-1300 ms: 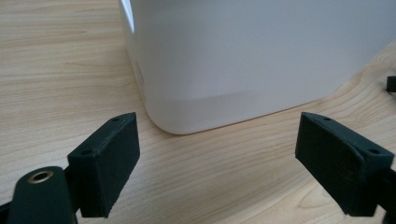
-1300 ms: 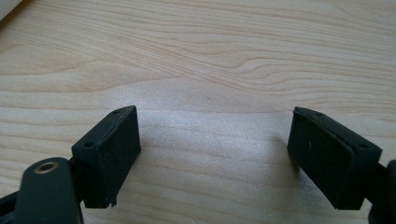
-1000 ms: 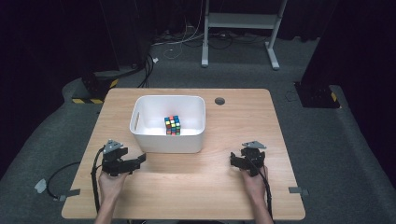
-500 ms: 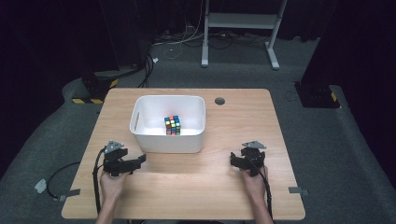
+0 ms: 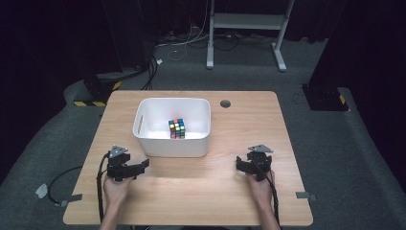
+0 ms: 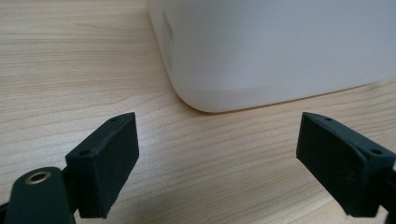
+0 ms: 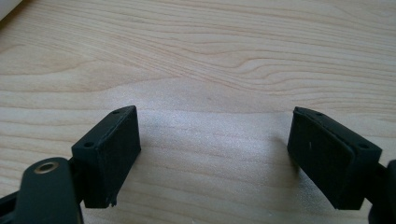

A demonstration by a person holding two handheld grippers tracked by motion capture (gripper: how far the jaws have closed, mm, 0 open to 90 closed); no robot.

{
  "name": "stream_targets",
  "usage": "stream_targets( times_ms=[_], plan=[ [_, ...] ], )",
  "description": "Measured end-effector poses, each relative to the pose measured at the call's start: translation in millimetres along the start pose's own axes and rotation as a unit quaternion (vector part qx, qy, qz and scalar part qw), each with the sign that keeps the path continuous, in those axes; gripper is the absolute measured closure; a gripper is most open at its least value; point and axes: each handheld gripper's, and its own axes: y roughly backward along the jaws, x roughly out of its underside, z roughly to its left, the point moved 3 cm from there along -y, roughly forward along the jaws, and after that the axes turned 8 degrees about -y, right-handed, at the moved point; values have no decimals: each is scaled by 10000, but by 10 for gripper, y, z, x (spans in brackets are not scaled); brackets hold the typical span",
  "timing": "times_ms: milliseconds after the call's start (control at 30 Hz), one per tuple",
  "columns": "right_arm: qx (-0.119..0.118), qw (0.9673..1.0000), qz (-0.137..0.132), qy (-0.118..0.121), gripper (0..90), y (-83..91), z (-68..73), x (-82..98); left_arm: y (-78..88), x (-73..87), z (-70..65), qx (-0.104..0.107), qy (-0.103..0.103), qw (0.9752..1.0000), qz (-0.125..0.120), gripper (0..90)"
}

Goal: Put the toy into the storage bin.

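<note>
A multicoloured puzzle cube (image 5: 176, 128) sits inside a white plastic bin (image 5: 143, 141) at the middle of the wooden table (image 5: 201, 191). My left gripper (image 5: 142, 166) rests on the table just in front of the bin's near left corner, open and holding nothing. In the left gripper view the bin's rounded corner (image 6: 205, 93) lies close ahead of the left gripper (image 6: 229, 168), whose jaws stand wide apart. My right gripper (image 5: 239, 165) rests at the table's right front, open, and the right gripper view has the right gripper (image 7: 229, 158) over bare wood.
A round cable hole (image 5: 225, 103) lies in the table top behind the bin. Cables trail off the table's left front edge (image 5: 62, 184). A metal stand (image 5: 244, 28) and floor cables lie beyond the table.
</note>
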Motion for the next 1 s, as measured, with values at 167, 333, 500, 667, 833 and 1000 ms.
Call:
stream_targets(
  times_ms=[167, 333, 500, 667, 833, 1000],
  plan=[
    [0, 10000, -1, 0, 170, 0, 0, 0, -37, 29, 15, -32, 32, 10000, 67, 132],
    [0, 10000, 0, -2, 170, 0, 0, 0, -64, 59, 24, -39, 27, 9999, 138, 132],
    [-1, 10000, 1, -1, 170, 0, 0, 0, -89, 63, 42, -83, 39, 9998, 174, 132],
    [0, 10000, 2, -6, 170, 0, 1, 0, -115, 72, 51, -164, 0, 9996, 226, 137],
    [0, 10000, 1, -1, 170, 0, 0, 0, -146, 74, 67, -260, -10, 9993, 253, 141],
    [-1, 10000, 0, -1, 170, 0, 0, 0, -178, 86, 80, -343, -67, 9989, 323, 141]
  ],
)
